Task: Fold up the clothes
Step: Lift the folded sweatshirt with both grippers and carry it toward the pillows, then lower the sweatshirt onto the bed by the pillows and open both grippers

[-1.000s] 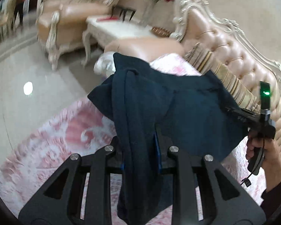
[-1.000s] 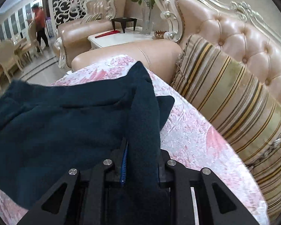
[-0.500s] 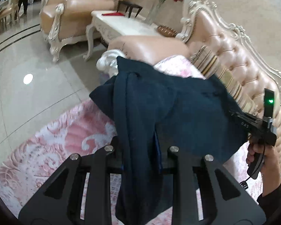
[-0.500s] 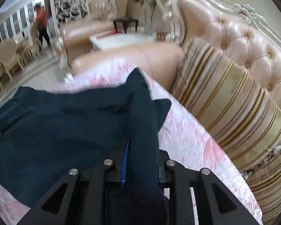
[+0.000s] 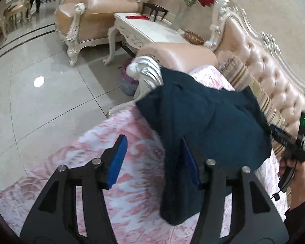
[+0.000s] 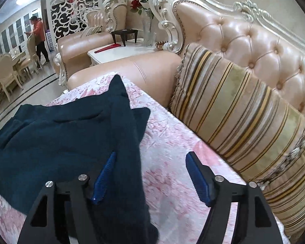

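A dark teal garment (image 5: 203,122) lies spread over the pink floral sofa cover (image 5: 132,183). In the left wrist view my left gripper (image 5: 152,160) has its jaws opening. One fold of the garment still hangs against the right blue pad (image 5: 190,162), and the left pad stands free. In the right wrist view my right gripper (image 6: 152,177) is also opening. The garment (image 6: 61,142) runs in a ridge along its left pad (image 6: 103,179), while the right pad is bare above the cover. Neither gripper presses on the cloth.
A striped cushion (image 6: 244,111) leans on the tufted sofa back (image 6: 254,40) to the right. The padded armrest (image 5: 177,55) lies beyond the garment. Farther off are a white side table (image 5: 148,30) with roses, an armchair (image 5: 95,10), tiled floor (image 5: 40,101) and a person (image 6: 38,38).
Both grippers were shut on folds of the teal garment and have now opened and pulled back a little. The cloth has slipped free and sags onto the cover.
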Motion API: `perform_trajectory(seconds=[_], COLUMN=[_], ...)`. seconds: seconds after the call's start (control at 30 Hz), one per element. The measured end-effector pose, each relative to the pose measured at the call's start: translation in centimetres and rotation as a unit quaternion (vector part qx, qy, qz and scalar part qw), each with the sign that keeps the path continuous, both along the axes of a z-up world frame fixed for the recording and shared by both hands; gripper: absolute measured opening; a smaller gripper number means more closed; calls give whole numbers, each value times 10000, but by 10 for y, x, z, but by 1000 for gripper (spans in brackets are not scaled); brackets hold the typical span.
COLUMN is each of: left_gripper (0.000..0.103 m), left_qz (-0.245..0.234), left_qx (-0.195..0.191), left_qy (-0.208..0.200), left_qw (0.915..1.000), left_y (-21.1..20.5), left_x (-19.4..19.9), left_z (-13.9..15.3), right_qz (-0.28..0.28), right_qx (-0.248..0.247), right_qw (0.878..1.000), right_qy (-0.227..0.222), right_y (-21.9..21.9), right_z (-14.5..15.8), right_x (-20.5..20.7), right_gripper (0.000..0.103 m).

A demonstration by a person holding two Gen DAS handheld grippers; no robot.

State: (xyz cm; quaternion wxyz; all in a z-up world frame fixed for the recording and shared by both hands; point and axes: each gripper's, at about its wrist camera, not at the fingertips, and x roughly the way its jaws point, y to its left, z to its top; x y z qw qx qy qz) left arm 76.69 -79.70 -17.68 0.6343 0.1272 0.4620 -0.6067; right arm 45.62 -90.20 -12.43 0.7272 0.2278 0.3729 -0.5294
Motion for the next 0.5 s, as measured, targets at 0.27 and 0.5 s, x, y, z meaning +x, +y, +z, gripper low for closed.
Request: perform_trajectory(seconds=[0.27,0.5], left_gripper=[6,6], left_qz=[-271,-1039], left_qx=[-718,-207], left_qy=[-440,-1109], left_qw=[9961,9882], left_y=[-7,-53], left_x=[-15,-59], left_z=[37,5], right_qz=[-1055,217], right_qx=[-1013,-582], right_qw=[9878,9978], right_qy=[-535,-238], right_y=[9,3], right_z=[61,22], right_x=[-56,35], right_gripper=[64,56])
